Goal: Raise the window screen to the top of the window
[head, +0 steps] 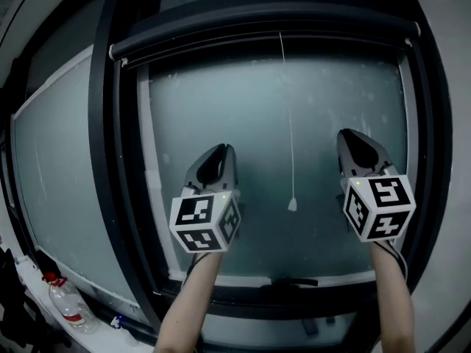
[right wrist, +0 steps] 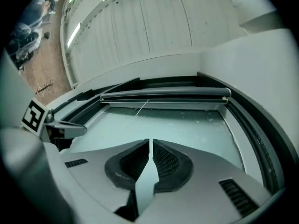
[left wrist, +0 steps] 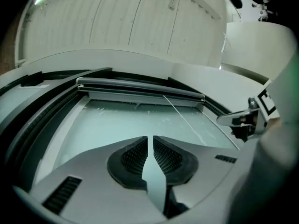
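Observation:
The window screen is rolled into a dark bar (head: 265, 22) along the top of the window, and the frosted pane (head: 243, 101) below it is bare. A thin white pull cord (head: 290, 138) hangs from the bar and ends in a small pull (head: 292, 205) at mid-pane. My left gripper (head: 221, 150) points up at the glass, left of the cord, shut and holding nothing. My right gripper (head: 352, 135) is to the right of the cord, also shut and holding nothing. In the left gripper view the jaws (left wrist: 150, 140) meet below the bar (left wrist: 140, 88). The right gripper view shows the same (right wrist: 150, 142), with the bar (right wrist: 163, 95) above.
A dark frame post (head: 103, 160) stands left of the pane, with a second frosted pane (head: 51, 182) beyond it. A black handle (head: 294, 280) lies on the sill. On the ledge at the lower left stands a plastic bottle (head: 68, 304).

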`<state>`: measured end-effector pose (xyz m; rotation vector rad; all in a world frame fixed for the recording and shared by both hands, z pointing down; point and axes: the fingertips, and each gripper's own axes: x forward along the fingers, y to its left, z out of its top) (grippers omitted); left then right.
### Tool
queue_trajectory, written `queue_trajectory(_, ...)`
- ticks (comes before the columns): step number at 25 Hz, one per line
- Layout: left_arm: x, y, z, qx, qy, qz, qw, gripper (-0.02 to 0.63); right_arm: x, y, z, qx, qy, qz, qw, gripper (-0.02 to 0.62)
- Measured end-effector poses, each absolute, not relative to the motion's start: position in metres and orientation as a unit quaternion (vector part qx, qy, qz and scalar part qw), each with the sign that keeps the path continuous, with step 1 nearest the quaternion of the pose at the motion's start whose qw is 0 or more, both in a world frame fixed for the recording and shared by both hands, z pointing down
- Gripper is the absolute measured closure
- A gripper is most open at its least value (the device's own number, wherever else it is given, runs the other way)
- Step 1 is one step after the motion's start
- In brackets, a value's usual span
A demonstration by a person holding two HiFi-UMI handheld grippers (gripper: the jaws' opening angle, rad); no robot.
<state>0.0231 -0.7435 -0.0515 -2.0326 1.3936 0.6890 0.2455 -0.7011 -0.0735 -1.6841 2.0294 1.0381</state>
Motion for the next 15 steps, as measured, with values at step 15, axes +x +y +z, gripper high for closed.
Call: queue_trajectory(15,0.042,-0.722,0.376,-0.823,0.549,0.067,0.131,0.574,0.268,-0.683,0.384,-0.643,0.76,0.076,0.061,0.568)
